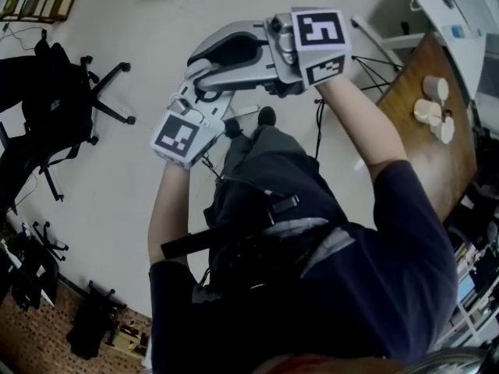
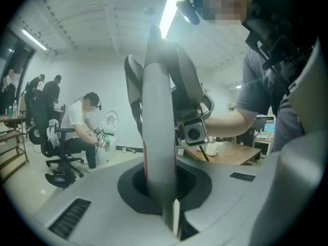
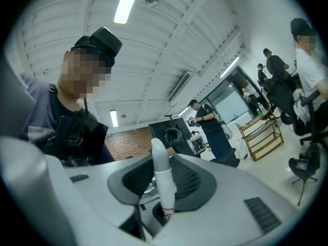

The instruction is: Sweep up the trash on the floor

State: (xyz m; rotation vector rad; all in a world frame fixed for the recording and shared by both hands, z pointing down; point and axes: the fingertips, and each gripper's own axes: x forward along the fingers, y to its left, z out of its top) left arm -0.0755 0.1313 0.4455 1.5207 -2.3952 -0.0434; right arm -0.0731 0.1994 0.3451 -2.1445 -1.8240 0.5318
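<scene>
Left claw (image 2: 166, 201): shut tight on a thick pale shaft (image 2: 159, 117), which rose upright out of the dark recess between the two shells (a red edge ran down its left side).

Right claw (image 3: 162, 201): part-way closed, gripping a slim white rod (image 3: 160, 170) with a rounded tip and a red band low down. Could not tell whether shaft and rod were one handle. The lower end of each was hidden in every view.

Head view: both claws were held close together in front of the person's body. The left marker cube (image 1: 183, 135) sat lower in the picture, the right marker cube (image 1: 320, 33) above it and to the right. One dark shoe (image 1: 267, 116) showed just below them on the pale floor (image 1: 140, 45). Trash on that floor was not made out (too small or hidden).

A black office chair (image 1: 58, 104) stood well off at the left. A wooden worktop (image 1: 425, 162) at the right carried a few pale cups (image 1: 431, 109). The left gripper view also caught a seated person (image 2: 82, 124) by the far wall.
</scene>
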